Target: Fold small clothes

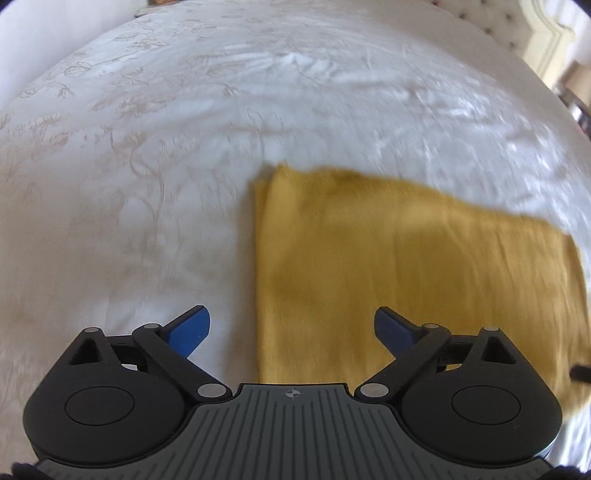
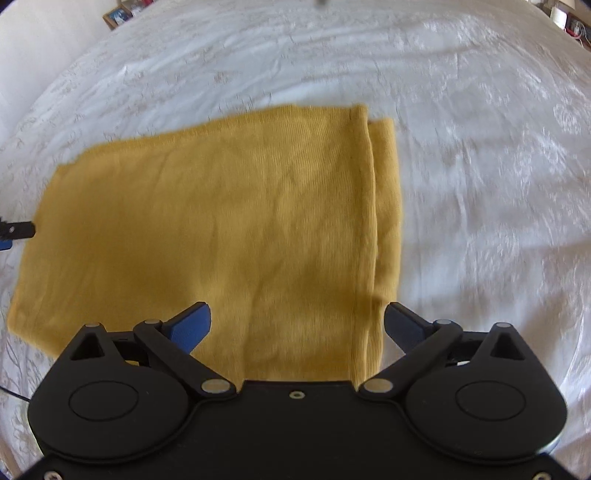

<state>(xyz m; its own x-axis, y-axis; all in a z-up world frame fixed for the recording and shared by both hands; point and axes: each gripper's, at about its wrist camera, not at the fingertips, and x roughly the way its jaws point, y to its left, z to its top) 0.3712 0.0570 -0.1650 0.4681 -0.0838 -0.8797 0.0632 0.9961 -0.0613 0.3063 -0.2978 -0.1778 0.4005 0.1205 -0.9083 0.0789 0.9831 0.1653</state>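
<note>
Two handheld grippers hover over a mustard-yellow knit garment lying folded flat on a white bedspread with a faint floral pattern. Seen from the right wrist camera, the right gripper has its blue-padded fingers spread wide and holds nothing — the garment's hemmed edge, with a second layer peeking out beside it, sits just ahead between them. From the left wrist camera, the left gripper is likewise spread wide and empty, positioned over the garment's left edge — one finger above bare bedspread, the other above yellow fabric. Both views are slightly blurred. A tufted cream headboard shows at the far right corner.
</note>
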